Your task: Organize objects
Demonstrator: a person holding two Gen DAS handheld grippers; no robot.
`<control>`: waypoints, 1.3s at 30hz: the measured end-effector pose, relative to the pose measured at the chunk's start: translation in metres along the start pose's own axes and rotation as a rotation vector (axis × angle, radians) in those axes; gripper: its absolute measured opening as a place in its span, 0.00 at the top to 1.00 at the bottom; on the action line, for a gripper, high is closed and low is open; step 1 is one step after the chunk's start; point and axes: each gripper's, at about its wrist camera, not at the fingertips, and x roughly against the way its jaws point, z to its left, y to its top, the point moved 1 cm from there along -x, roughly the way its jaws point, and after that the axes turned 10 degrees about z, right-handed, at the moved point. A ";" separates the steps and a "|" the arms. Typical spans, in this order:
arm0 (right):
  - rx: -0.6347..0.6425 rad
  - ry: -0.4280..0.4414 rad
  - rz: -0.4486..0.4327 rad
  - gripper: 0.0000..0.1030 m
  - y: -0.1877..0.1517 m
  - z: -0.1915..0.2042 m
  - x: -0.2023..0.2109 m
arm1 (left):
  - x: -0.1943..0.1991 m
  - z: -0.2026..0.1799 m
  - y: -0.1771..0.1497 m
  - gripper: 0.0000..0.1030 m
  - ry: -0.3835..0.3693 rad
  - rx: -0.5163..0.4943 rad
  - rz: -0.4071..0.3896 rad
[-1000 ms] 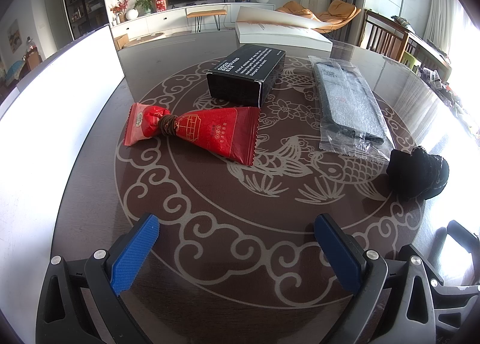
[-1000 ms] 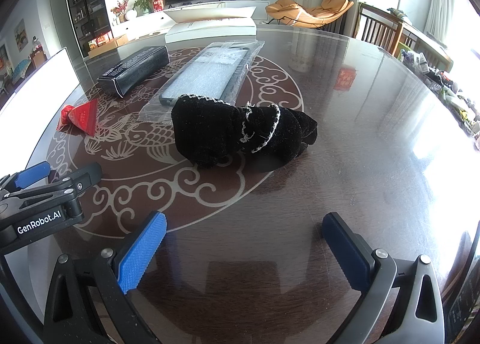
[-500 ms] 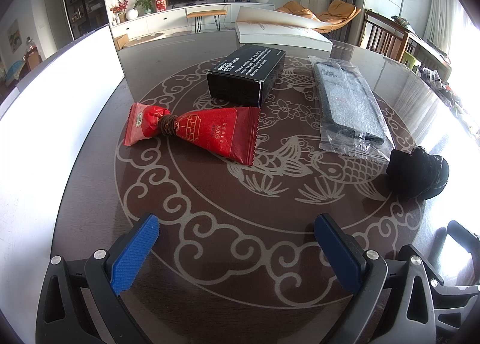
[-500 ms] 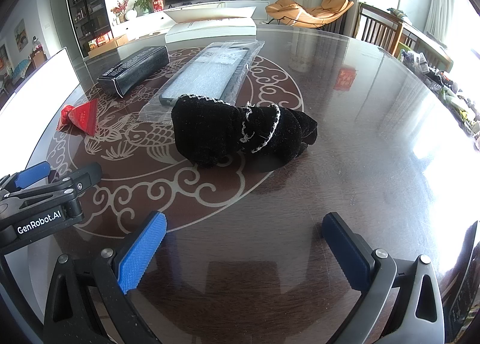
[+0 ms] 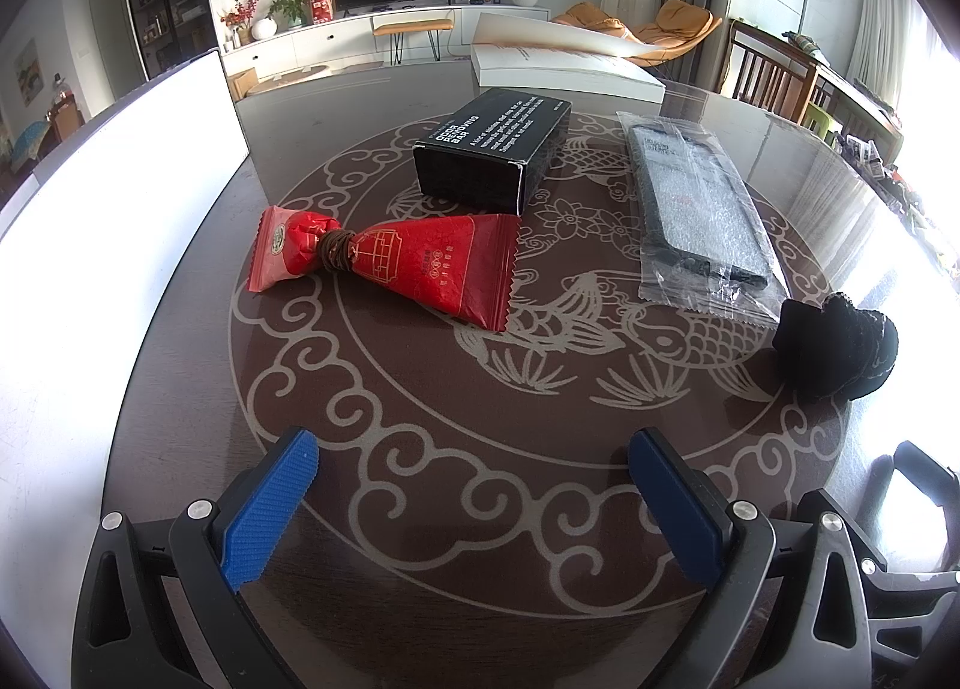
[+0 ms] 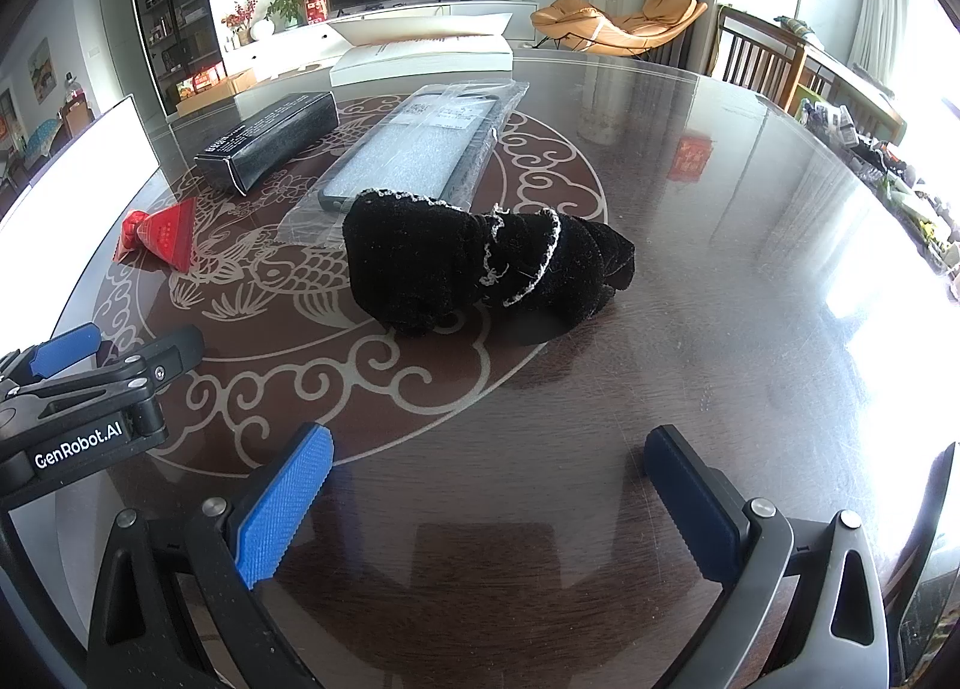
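On table [image 5: 420, 509]: one red packet [image 5: 414, 263], one black box [image 5: 498, 149], one black sock [image 6: 480, 263].

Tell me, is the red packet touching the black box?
Apart. In the left wrist view, a strip of patterned table shows between the red packet and the black box.

left claw [image 5: 471, 452] agape, right claw [image 6: 489, 449] agape
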 end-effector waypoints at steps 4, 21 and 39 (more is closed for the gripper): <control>0.000 0.000 0.000 0.00 0.000 0.000 0.000 | 0.000 0.000 0.000 0.00 0.000 0.000 0.000; -0.027 -0.011 0.000 0.00 0.005 0.001 -0.002 | 0.004 0.001 -0.007 0.00 -0.022 -0.049 0.034; -0.027 -0.011 0.000 0.00 0.004 0.001 -0.002 | 0.022 0.040 0.078 0.00 -0.036 0.101 -0.058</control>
